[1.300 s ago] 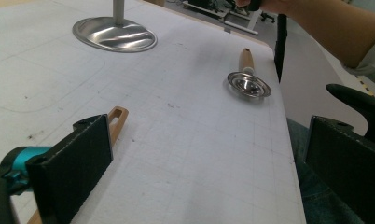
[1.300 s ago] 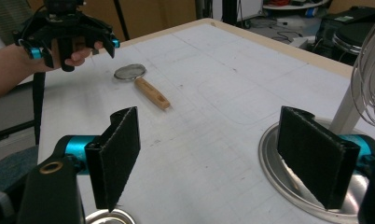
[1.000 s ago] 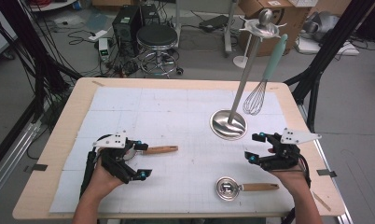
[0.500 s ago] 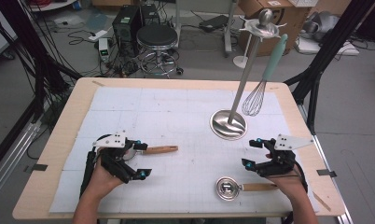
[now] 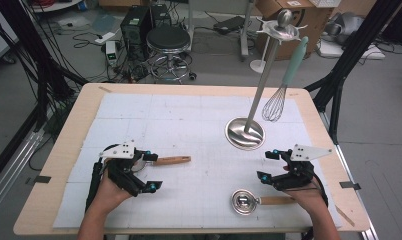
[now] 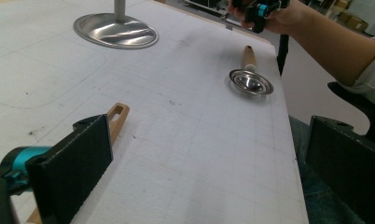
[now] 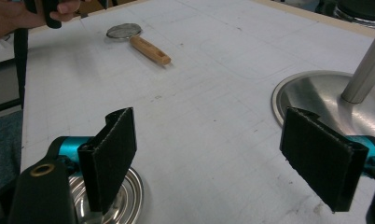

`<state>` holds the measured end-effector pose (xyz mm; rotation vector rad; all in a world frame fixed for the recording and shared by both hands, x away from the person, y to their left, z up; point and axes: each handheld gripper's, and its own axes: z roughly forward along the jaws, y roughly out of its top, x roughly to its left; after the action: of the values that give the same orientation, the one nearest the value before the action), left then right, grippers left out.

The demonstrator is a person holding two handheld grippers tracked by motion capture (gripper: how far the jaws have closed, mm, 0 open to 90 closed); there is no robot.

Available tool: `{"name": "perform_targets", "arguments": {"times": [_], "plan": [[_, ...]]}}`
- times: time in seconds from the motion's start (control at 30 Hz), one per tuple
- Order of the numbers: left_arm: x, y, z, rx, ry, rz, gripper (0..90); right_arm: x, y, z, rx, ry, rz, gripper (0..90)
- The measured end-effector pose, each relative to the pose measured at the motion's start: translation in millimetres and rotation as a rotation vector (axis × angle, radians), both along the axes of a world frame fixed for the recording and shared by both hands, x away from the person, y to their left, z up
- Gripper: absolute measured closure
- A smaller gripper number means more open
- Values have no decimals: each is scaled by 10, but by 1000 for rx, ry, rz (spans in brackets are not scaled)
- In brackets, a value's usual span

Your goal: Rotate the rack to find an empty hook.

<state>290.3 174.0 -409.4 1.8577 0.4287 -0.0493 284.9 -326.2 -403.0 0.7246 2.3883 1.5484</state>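
Seemingly two ladles [image 5: 245, 202], one whisk [image 5: 275, 104]

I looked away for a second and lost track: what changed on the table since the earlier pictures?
The right gripper drew back toward the person, over the wooden-handled ladle, jaws open and empty. The left gripper, the utensil beside it, the stand and the hanging whisk stayed put.

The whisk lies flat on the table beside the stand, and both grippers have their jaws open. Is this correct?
Not quite. The whisk does not lie on the table: the high view shows it hanging from the top of the stand. The left gripper and the right gripper do have their jaws open.
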Motion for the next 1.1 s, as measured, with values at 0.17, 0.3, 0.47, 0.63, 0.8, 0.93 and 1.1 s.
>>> {"name": "perform_targets", "arguments": {"times": [0.17,0.3,0.47,0.63,0.8,0.93,1.1], "plan": [[4,6,2,-2,-1,3,18,-15,30,-1,-4,2,7,172],[-26,16,12,-3,-1,7,18,-29,44,8,-2,2,13,173],[-49,26,14,0,-1,7,18,-10,58,57,15,1,6,173],[-62,50,13,1,-3,13,18,56,101,238,-6,-8,12,177],[-65,38,17,3,-3,11,18,139,140,475,-21,-45,13,187],[-63,20,18,1,-2,11,18,217,163,663,-17,-61,11,242],[-55,18,19,2,-5,8,18,311,186,880,-10,-81,23,300]]}}
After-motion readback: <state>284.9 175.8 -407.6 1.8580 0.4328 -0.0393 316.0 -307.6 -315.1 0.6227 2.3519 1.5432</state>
